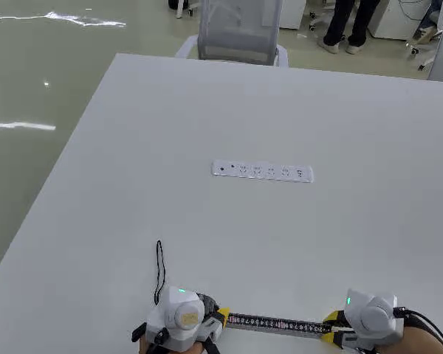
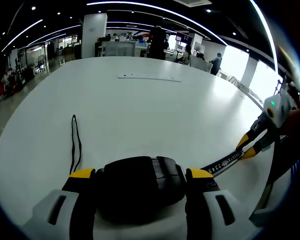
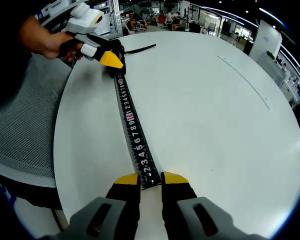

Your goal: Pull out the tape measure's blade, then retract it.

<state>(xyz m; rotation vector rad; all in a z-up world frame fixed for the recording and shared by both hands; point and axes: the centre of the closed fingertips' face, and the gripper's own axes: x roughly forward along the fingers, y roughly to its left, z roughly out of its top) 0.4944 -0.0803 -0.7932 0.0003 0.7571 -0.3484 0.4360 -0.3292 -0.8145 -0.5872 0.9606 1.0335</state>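
Tape measure (image 2: 140, 185), black case, at the near edge of the white surface (image 1: 280, 110), clamped on both sides by the yellow-tipped jaws of the left gripper (image 1: 214, 318); the case fills the gap between the jaws in the left gripper view. Blade (image 3: 132, 127), dark with white numerals, drawn out of the case and lying flat along the near edge, running straight across to the right gripper (image 3: 150, 178). Right jaws nearly closed, pinching the blade's free end between their yellow tips; the low numerals sit just ahead of the tips. Grippers well apart, with the drawn-out blade between them. Cord (image 1: 160, 269), thin and black, trailing from the case away from the person in a narrow loop, flat on the surface. A hand (image 3: 45, 40) holding the left gripper, seen in the right gripper view. Power strip (image 1: 262, 171), white, several sockets, lying mid-surface, well apart from the tape measure and both grippers. Chair (image 1: 240, 29), grey mesh back, at the far edge of the surface. Legs of standing people on the glossy floor beyond the far right corner
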